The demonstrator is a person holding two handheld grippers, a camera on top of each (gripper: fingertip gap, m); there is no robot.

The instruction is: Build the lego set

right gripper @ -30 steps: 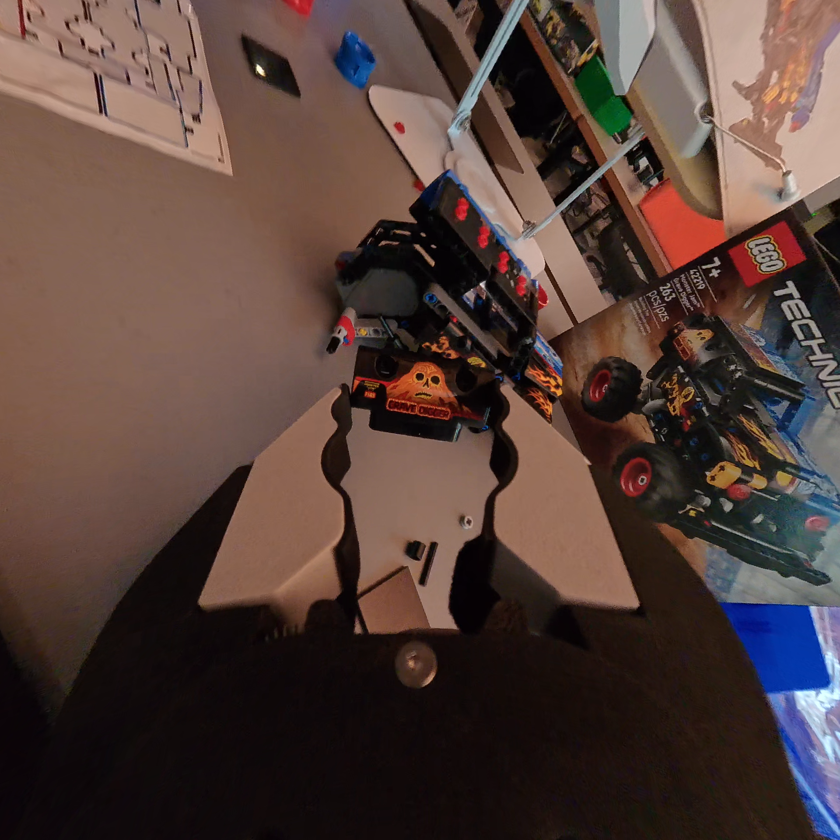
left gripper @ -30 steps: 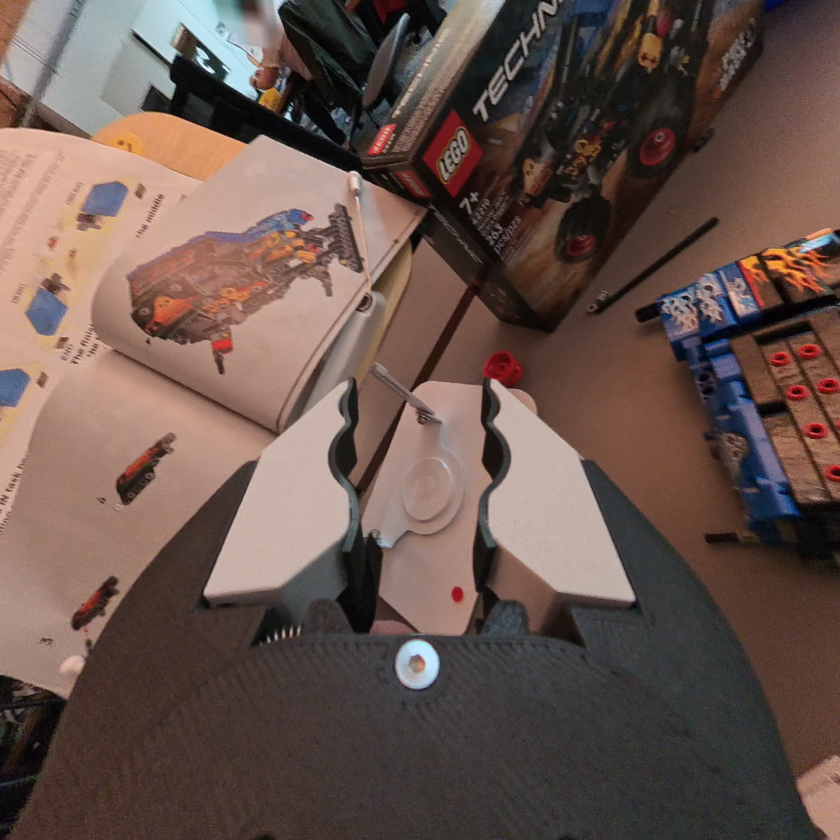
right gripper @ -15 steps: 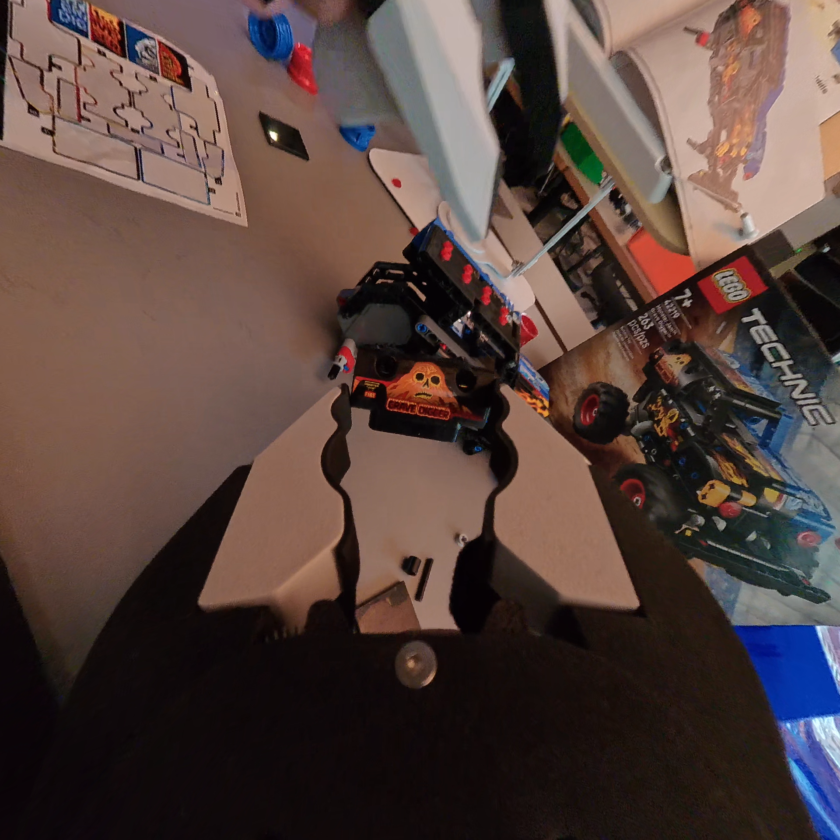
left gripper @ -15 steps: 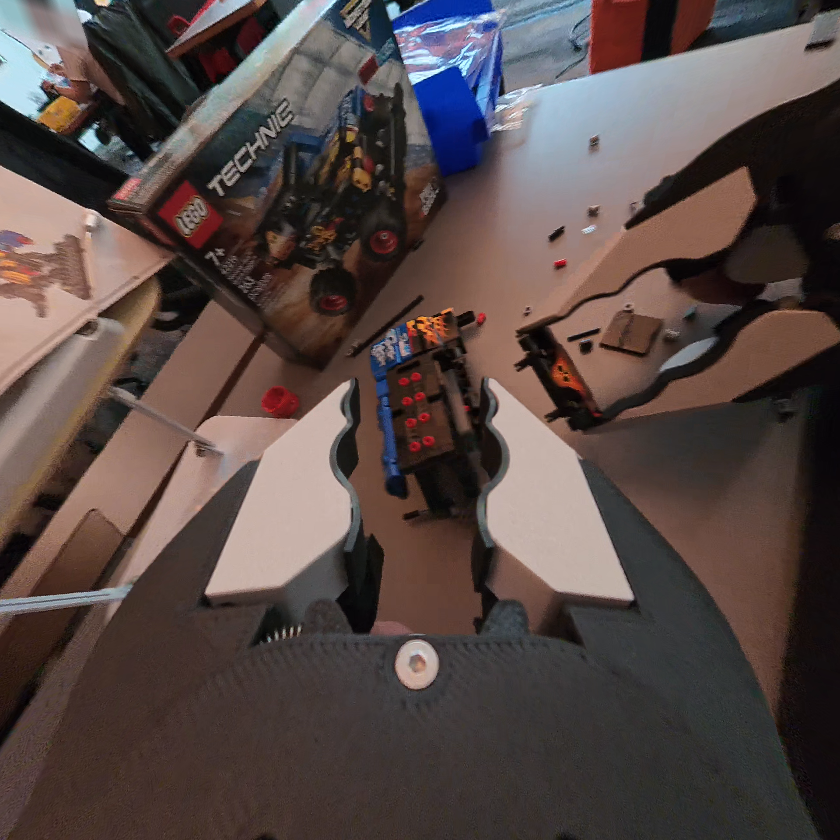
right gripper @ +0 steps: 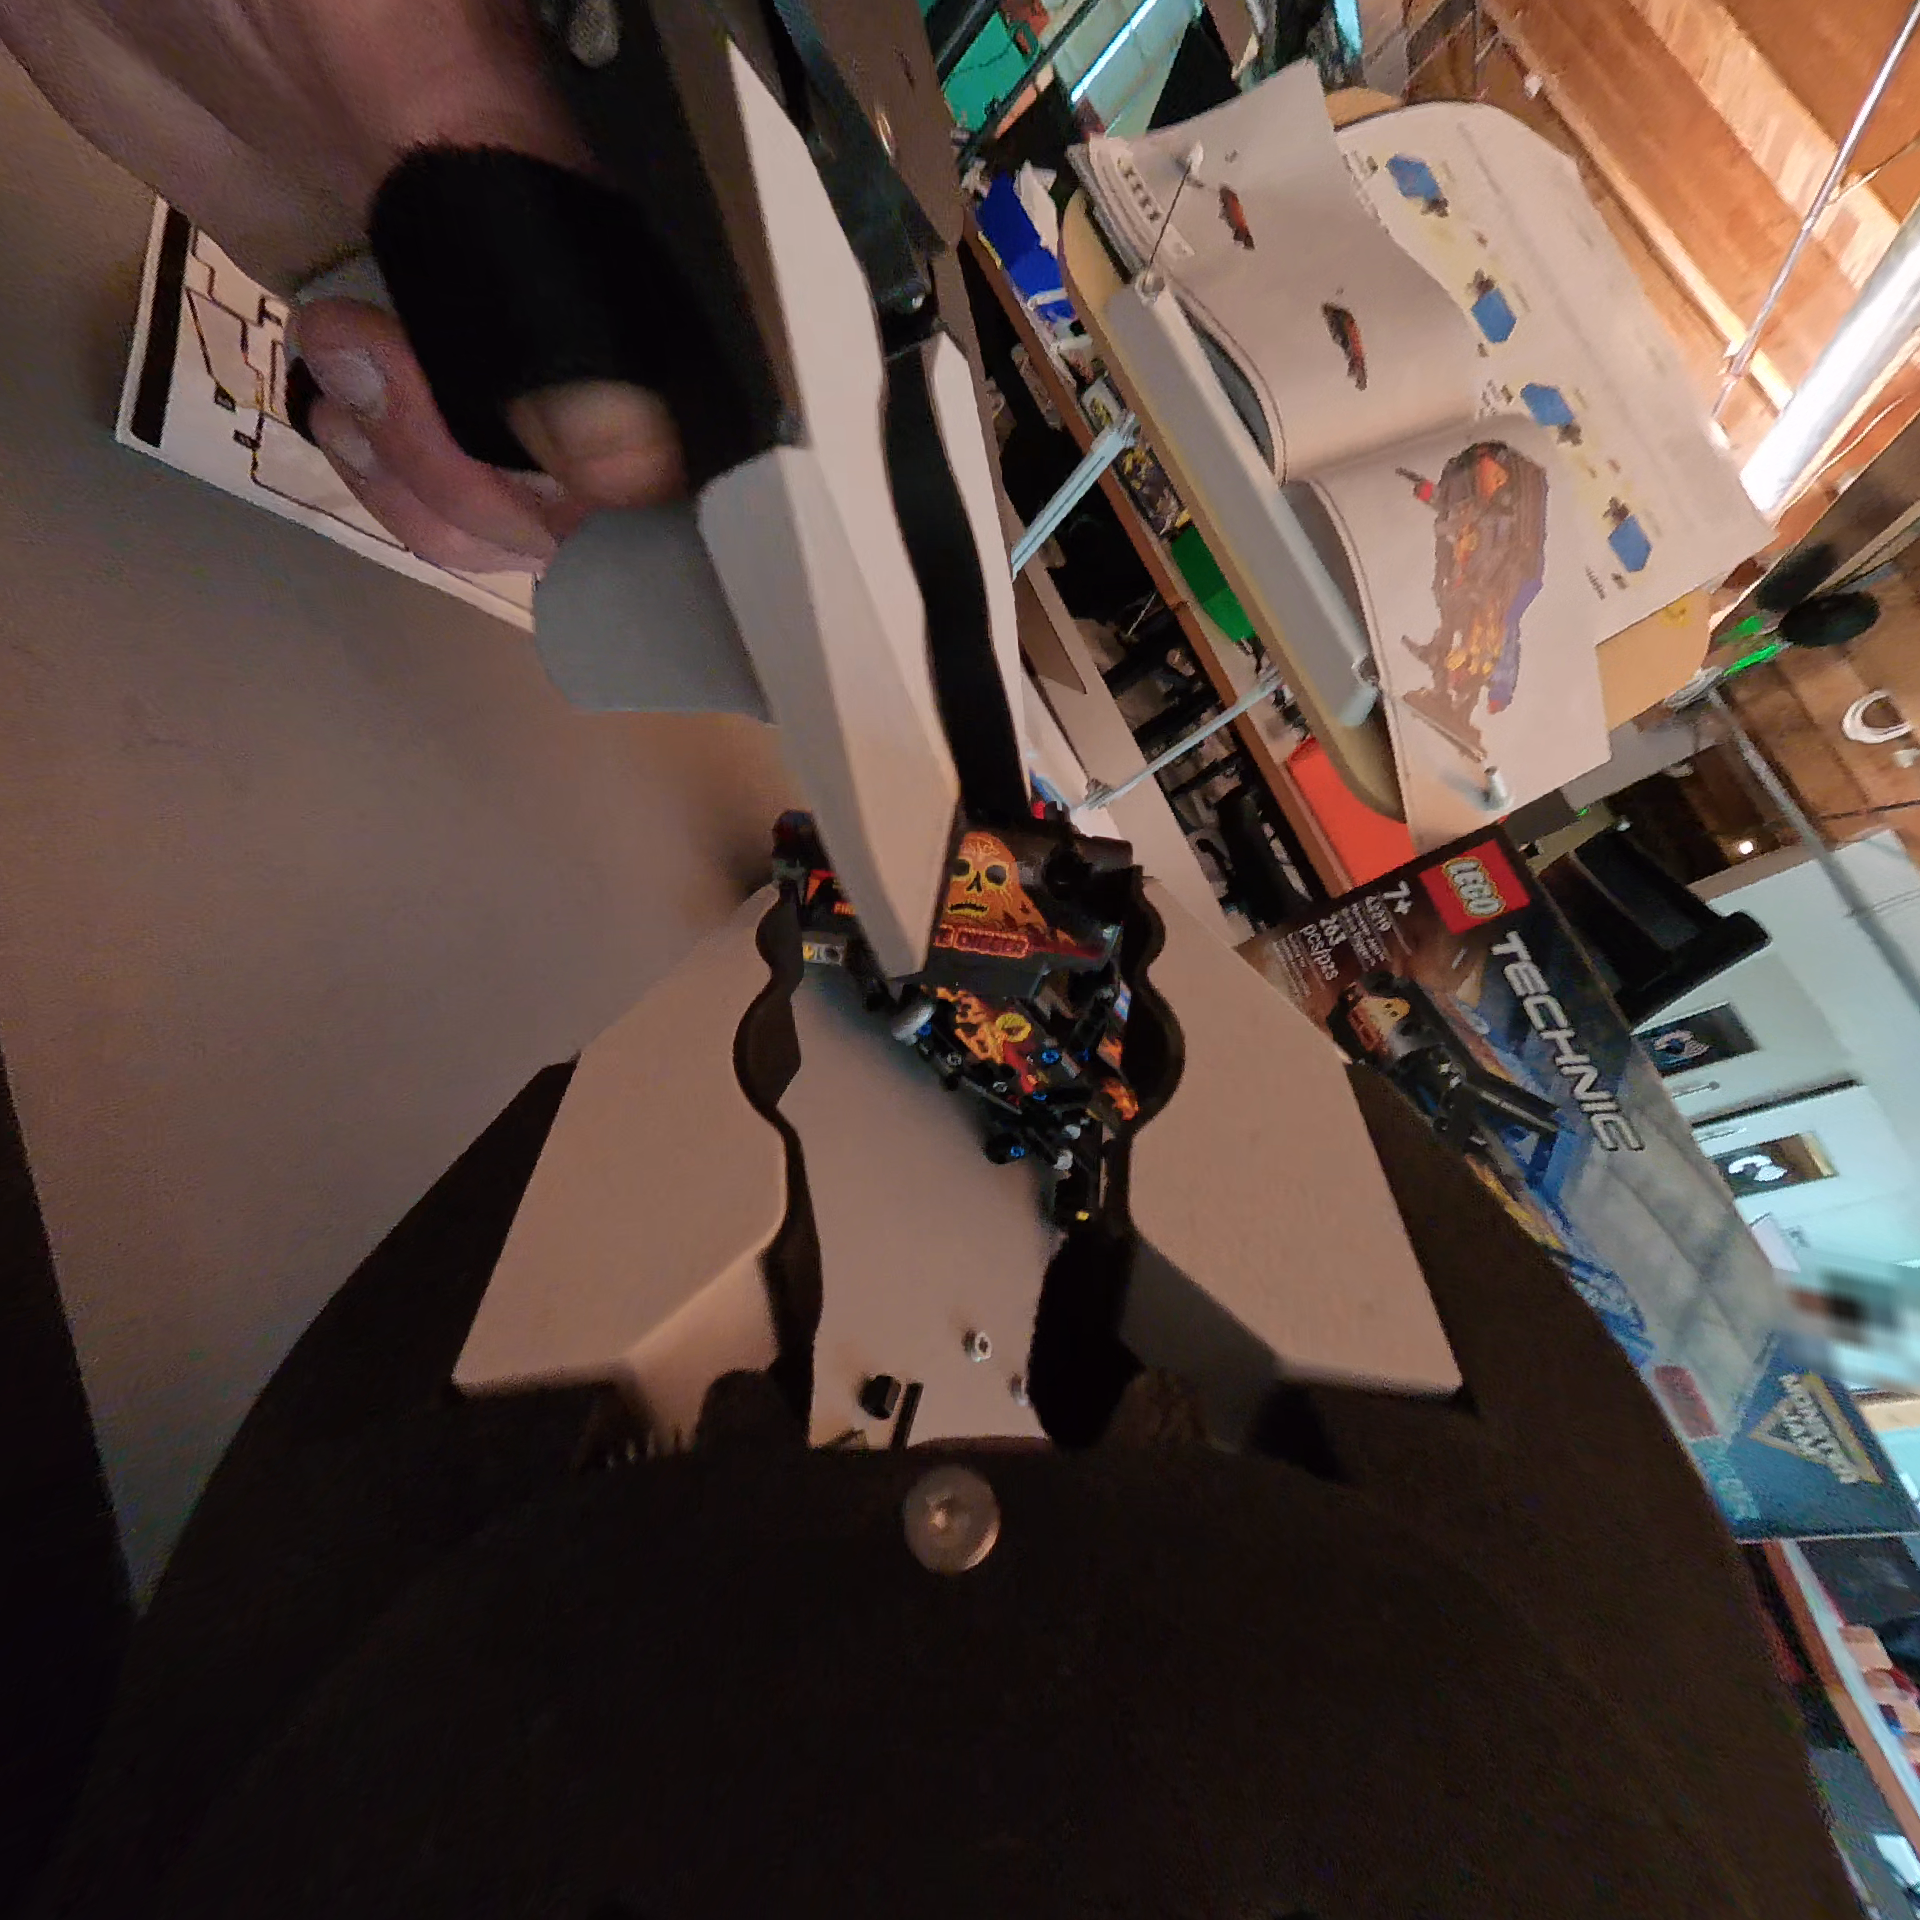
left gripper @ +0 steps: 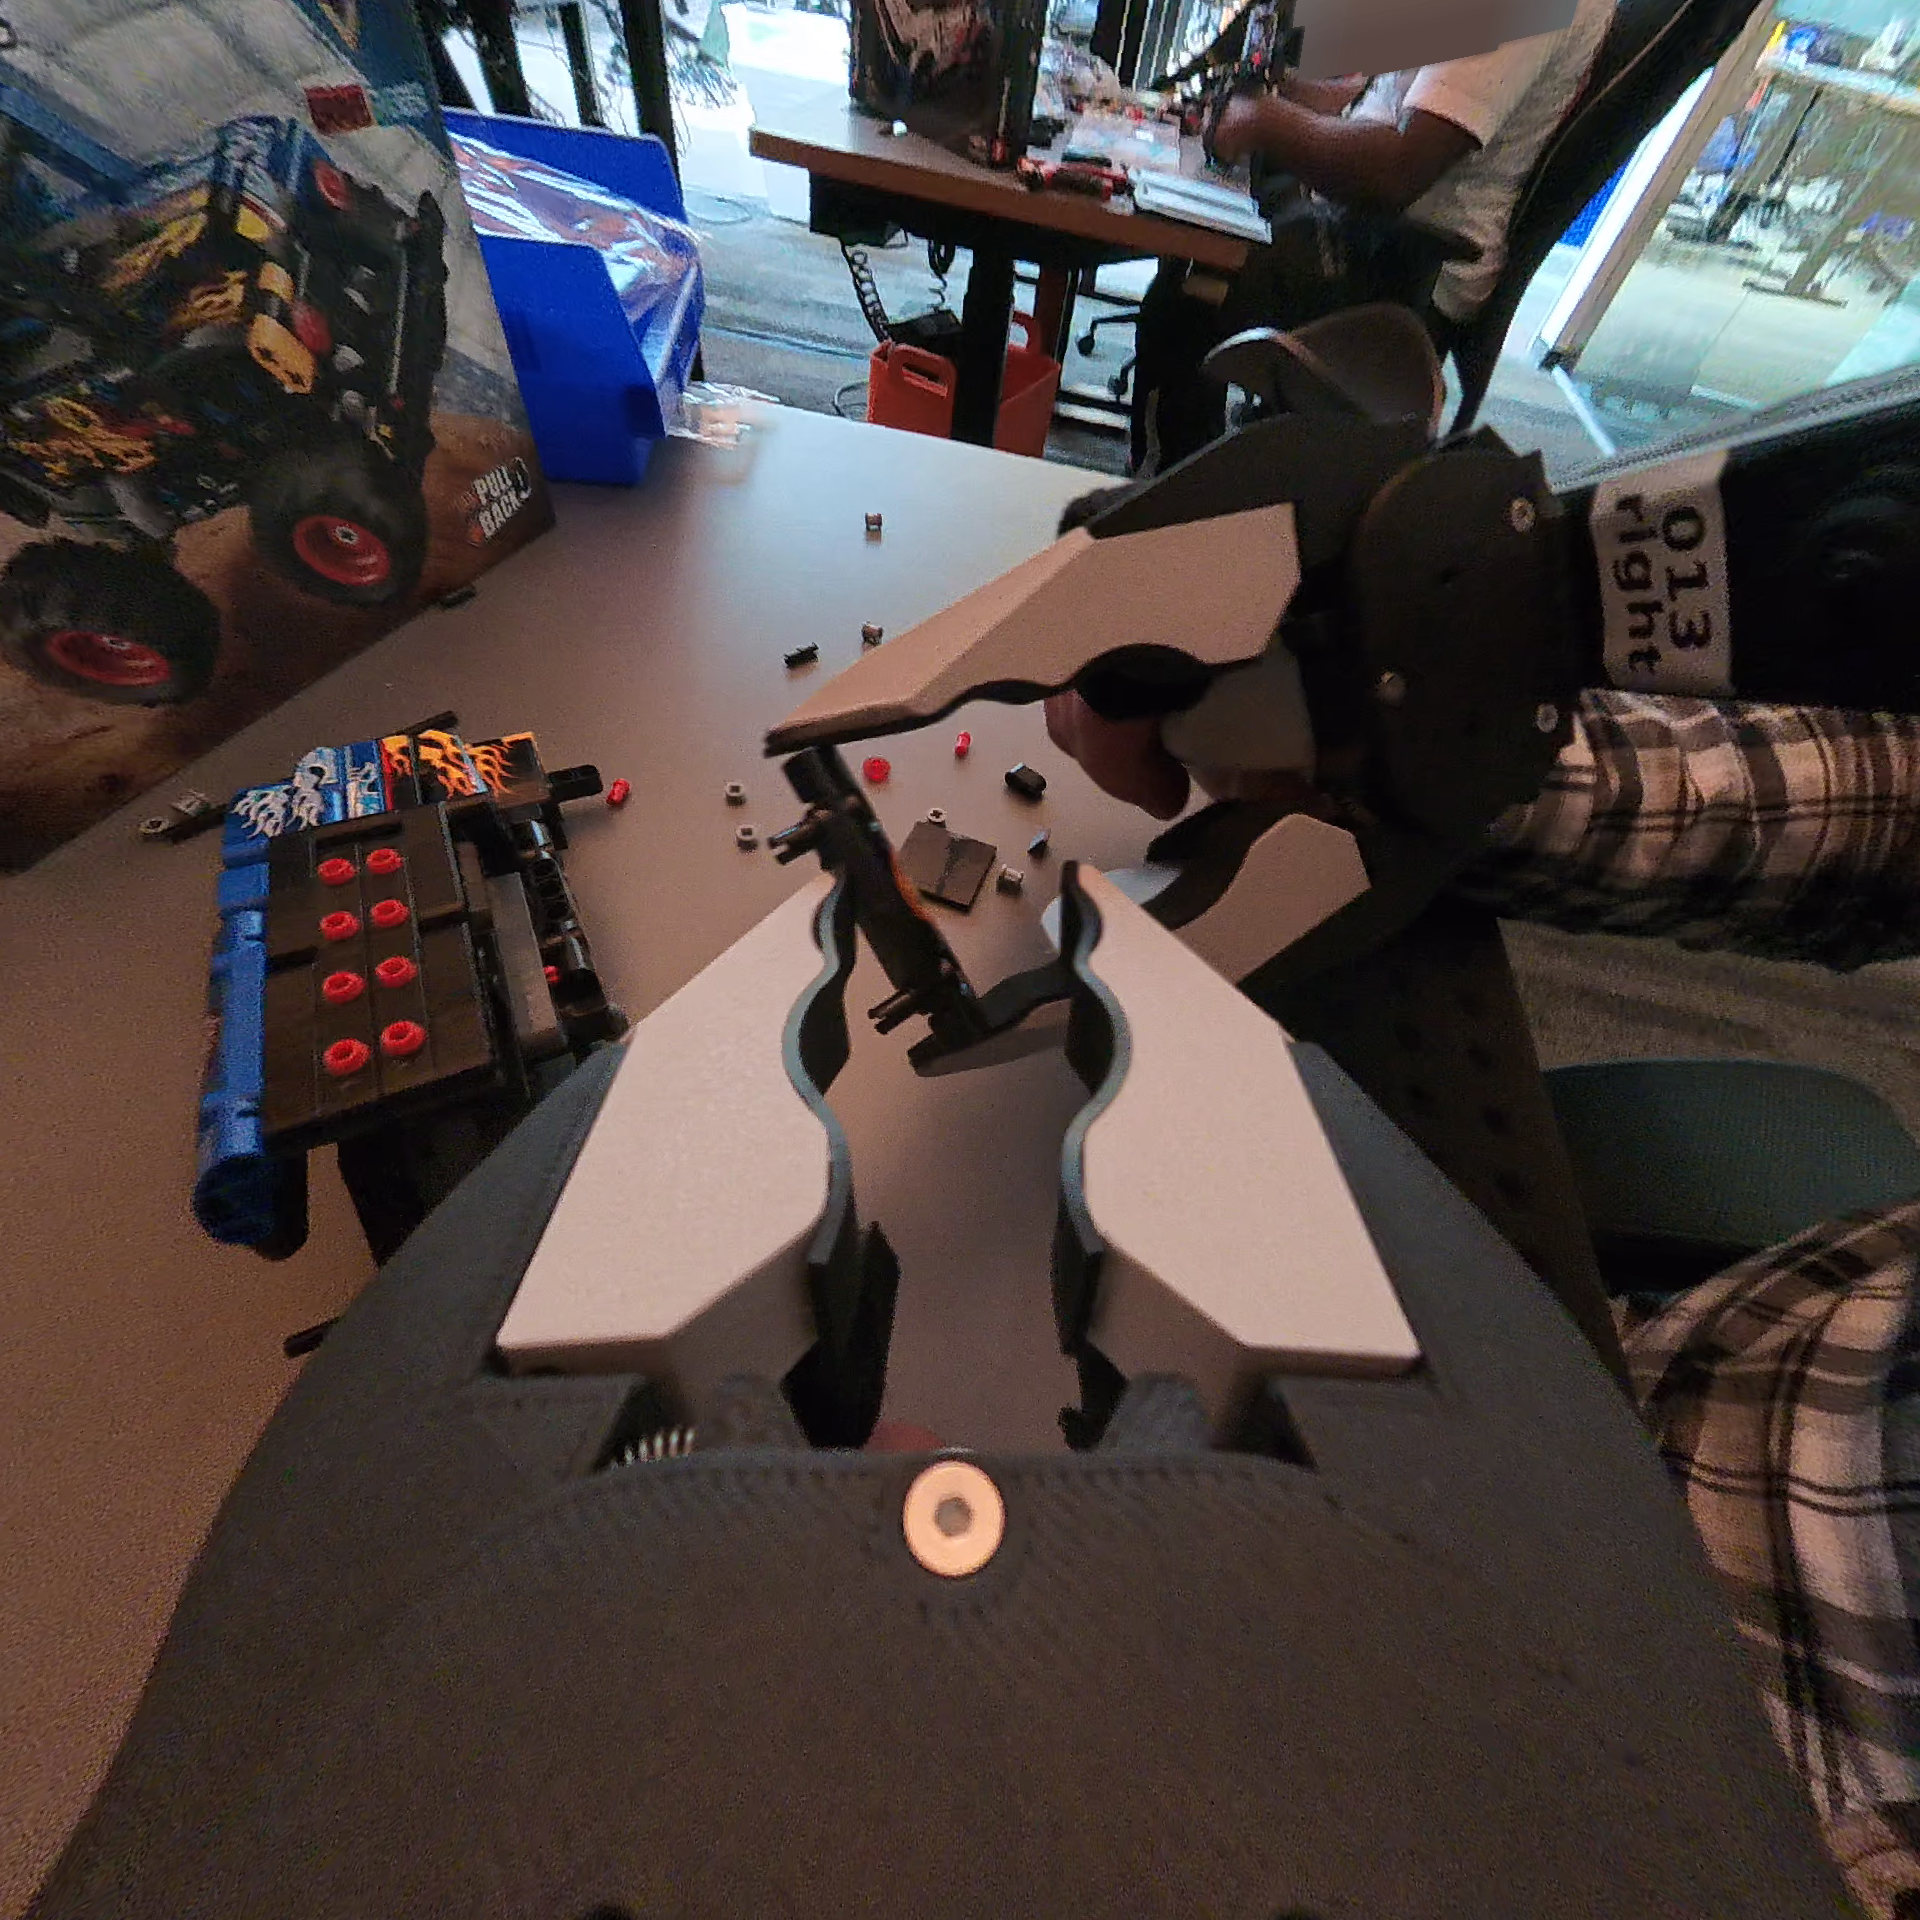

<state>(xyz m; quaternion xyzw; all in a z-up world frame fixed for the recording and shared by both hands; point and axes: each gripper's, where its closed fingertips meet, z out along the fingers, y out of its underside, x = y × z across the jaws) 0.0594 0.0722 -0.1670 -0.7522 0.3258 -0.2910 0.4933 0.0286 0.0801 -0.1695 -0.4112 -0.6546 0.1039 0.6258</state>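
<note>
The right hand-held gripper (right gripper: 961, 914) is clamped on a black lego panel (right gripper: 1013, 920) bearing an orange skull sticker, one finger at each end of it, held above the desk (left gripper: 644, 623) at the centre of the right wrist view. In the left wrist view the same panel (left gripper: 883, 914) shows edge-on at mid-frame, tilted, spanning the right hand-held gripper's (left gripper: 847, 899) two grey fingers. The left hand-held gripper (left gripper: 956, 914) has its jaws apart and holds nothing; its left fingertip sits just beside the panel's edge. In the right wrist view one of its fingers (right gripper: 873, 790) reaches down from the upper middle of the frame and overlaps the panel's left part; I cannot tell whether it touches. The partly built truck body (left gripper: 384, 945), black with red studs and a blue side rail, lies on the desk at the left of the left wrist view. Small loose pieces (left gripper: 878, 769) are scattered beyond the panel. The set's box (left gripper: 208, 343) stands at upper left, a blue bin (left gripper: 592, 301) beside it. An open instruction booklet (right gripper: 1455, 499) sits at the upper right of the right wrist view
</note>
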